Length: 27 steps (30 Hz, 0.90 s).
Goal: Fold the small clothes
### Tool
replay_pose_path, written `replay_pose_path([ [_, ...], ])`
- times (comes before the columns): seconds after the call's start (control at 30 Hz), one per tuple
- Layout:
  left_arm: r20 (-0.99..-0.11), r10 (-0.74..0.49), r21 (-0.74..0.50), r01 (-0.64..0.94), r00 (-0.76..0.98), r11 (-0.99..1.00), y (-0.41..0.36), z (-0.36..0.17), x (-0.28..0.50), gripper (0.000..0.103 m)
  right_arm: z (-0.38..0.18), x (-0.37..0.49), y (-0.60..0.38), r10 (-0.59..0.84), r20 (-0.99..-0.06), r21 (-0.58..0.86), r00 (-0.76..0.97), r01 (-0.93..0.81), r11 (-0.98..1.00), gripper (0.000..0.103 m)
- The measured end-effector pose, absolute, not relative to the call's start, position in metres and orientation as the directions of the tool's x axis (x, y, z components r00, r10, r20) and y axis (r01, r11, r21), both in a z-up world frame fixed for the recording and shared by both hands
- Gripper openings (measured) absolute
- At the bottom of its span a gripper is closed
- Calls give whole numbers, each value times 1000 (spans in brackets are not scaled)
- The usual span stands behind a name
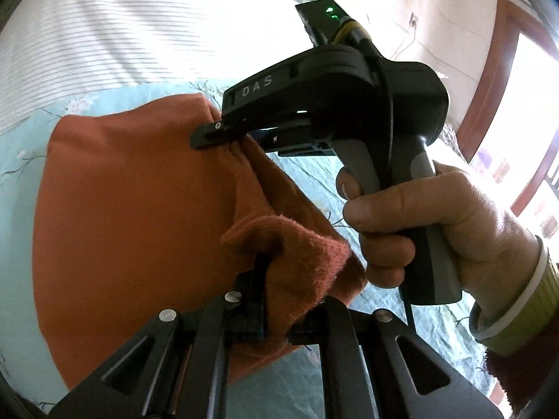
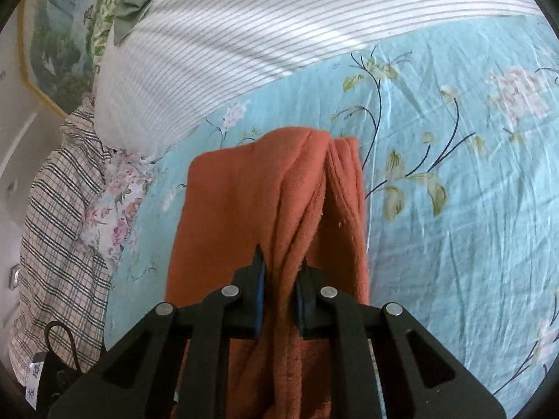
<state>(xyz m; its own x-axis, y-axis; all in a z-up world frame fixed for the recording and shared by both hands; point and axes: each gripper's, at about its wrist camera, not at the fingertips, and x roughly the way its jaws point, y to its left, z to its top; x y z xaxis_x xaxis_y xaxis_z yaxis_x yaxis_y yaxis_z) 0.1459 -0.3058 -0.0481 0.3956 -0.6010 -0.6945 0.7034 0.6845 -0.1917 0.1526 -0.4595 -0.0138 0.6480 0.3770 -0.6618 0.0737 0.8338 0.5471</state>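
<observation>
A small orange-brown knit cloth (image 1: 132,216) hangs over the light blue floral bedsheet (image 1: 307,171). My left gripper (image 1: 276,279) is shut on one bunched edge of the cloth at the bottom of the left wrist view. My right gripper (image 1: 227,132) shows in the same view, held by a hand, pinching the cloth's upper edge. In the right wrist view my right gripper (image 2: 279,276) is shut on a fold of the cloth (image 2: 251,202), which hangs down over the bedsheet (image 2: 454,209).
A white striped pillow (image 2: 244,42) lies at the head of the bed. A plaid cloth (image 2: 59,227) and a floral cloth (image 2: 115,209) lie at the left. A green pillow (image 2: 139,0) is behind. A doorway with a red frame (image 1: 496,80) is at the right.
</observation>
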Motion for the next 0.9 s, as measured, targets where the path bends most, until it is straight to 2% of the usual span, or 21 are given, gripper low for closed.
replay_pose_path([
  [0.2, -696, -605, -209, 698, 386, 685, -313, -47, 165, 7, -24, 153, -466, 321, -701, 496, 637, 113, 861, 15],
  [0.3, -709, -605, -229, 694, 362, 683, -314, -55, 172, 8, -25, 146, -467, 301, -703, 492, 645, 135, 860, 19],
  [0.37, -705, -619, -260, 686, 347, 680, -307, -53, 175, 13, -18, 136, -466, 279, -701, 484, 656, 150, 862, 38],
  [0.43, -703, -635, -296, 679, 322, 672, -299, -50, 183, 27, -10, 126, -464, 275, -681, 487, 679, 139, 862, 74],
  [0.47, -696, -648, -319, 676, 308, 664, -295, -48, 182, 44, -5, 120, -462, 261, -677, 474, 688, 137, 870, 81],
  [0.5, -694, -649, -329, 665, 310, 670, -286, -45, 182, 54, -2, 115, -460, 255, -677, 464, 690, 132, 876, 89],
  [0.53, -689, -649, -333, 655, 323, 679, -276, -42, 181, 65, -1, 110, -458, 255, -678, 456, 689, 122, 881, 89],
  [0.63, -664, -656, -351, 626, 358, 697, -235, -31, 182, 68, -3, 101, -453, 262, -696, 447, 668, 119, 887, 89],
  [0.7, -662, -631, -344, 584, 404, 735, -209, -28, 189, 81, -11, 97, -453, 274, -716, 449, 642, 123, 885, 89],
  [0.9, -708, -574, -424, 402, 412, 812, -148, -51, 252, 81, -31, 103, -454, 340, -721, 501, 603, 115, 858, 89],
])
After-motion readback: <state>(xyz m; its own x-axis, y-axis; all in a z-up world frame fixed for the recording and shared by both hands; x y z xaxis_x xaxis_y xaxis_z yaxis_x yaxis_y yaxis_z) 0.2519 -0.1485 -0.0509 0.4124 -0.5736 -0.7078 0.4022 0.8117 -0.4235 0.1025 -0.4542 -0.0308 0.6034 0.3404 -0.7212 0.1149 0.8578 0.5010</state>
